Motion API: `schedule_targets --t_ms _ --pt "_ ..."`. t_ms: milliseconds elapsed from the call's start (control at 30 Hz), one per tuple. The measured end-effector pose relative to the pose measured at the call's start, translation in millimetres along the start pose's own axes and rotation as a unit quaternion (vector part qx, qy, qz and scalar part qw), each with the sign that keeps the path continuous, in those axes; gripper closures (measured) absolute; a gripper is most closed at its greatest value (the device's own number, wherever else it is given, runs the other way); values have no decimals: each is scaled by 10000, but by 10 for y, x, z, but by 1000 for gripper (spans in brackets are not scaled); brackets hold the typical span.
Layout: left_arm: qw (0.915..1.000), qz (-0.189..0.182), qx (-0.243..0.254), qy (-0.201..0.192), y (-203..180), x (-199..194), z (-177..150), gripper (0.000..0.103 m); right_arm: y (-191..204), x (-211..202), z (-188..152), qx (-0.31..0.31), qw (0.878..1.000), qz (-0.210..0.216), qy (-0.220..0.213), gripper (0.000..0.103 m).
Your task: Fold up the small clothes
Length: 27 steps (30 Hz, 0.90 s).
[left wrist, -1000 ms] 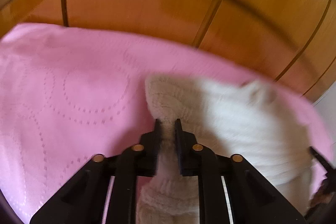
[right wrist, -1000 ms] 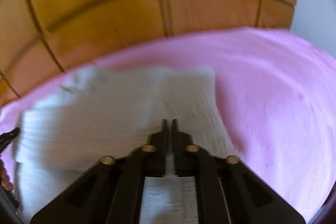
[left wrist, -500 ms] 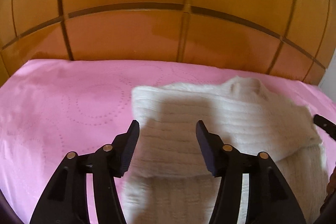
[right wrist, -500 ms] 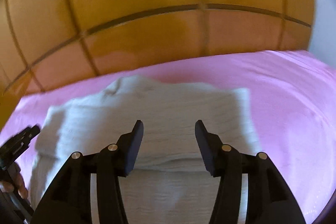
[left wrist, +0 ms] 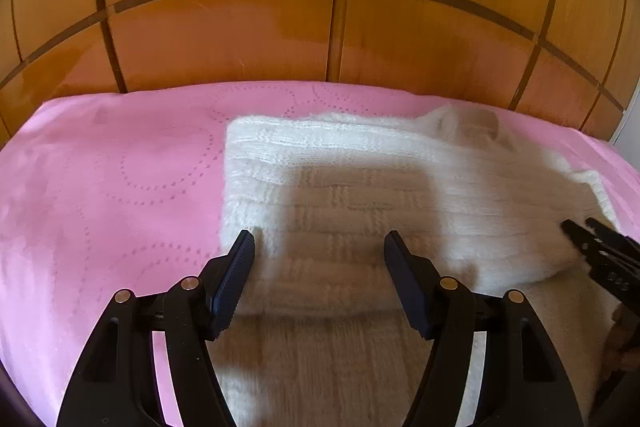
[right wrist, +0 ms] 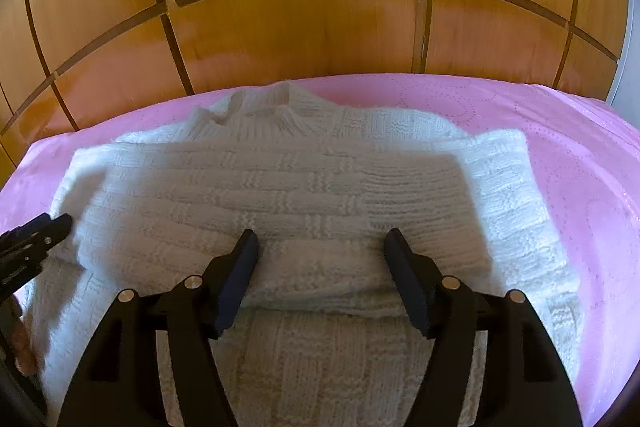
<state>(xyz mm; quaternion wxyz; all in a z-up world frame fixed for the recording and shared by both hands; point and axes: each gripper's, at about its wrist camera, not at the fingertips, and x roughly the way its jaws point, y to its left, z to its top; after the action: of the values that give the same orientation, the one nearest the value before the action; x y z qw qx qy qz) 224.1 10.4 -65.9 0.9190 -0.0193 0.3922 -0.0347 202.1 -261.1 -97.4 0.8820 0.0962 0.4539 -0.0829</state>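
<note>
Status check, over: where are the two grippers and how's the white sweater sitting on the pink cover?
Left gripper and right gripper open, jaws just opened, nothing gripped. White sweater flat on pink cover, sleeves folded across. Nothing in the way.

One white knitted sweater (right wrist: pixel 304 195); one pink bedspread (left wrist: pixel 100 187); two black grippers (left wrist: pixel 319 259) (right wrist: pixel 321 255); one wooden wardrobe (right wrist: pixel 304 27).

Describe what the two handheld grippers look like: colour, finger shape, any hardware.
Both the left gripper and the right gripper are matte black, with two angular fingers bearing ribbed dark pads. Round brass-coloured pins sit at the linkage joints, and the side arms have cut-out openings. No cables or sleeves show.
</note>
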Motion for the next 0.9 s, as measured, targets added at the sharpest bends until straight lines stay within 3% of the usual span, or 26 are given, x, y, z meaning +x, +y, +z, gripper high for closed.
schedule_targets --t_ms 67,133,200,400,700,900 --pt "10000 -42 -54 -40 23 -106 -13 37 44 -38 -11 11 10000 7 -4 34" --pt "9999 -55 -92 -94 51 -243 -41 37 20 -95 27 41 10000 73 -1 18" --pt "9998 -86 -131 -140 94 -377 -78 37 20 -207 29 73 9999 111 -63 13" --pt "9995 -146 -248 -159 240 -658 -242 32 -176 -513 -116 309 9995 67 -28 10" --pt "9994 -152 -284 129 469 -860 -643 32 -833 -966 -616 785 9951 -521 307 9" --pt "9954 -684 -264 617 718 -1011 -1047 32 -1096 -1233 -1071 1145 9905 -180 736 9"
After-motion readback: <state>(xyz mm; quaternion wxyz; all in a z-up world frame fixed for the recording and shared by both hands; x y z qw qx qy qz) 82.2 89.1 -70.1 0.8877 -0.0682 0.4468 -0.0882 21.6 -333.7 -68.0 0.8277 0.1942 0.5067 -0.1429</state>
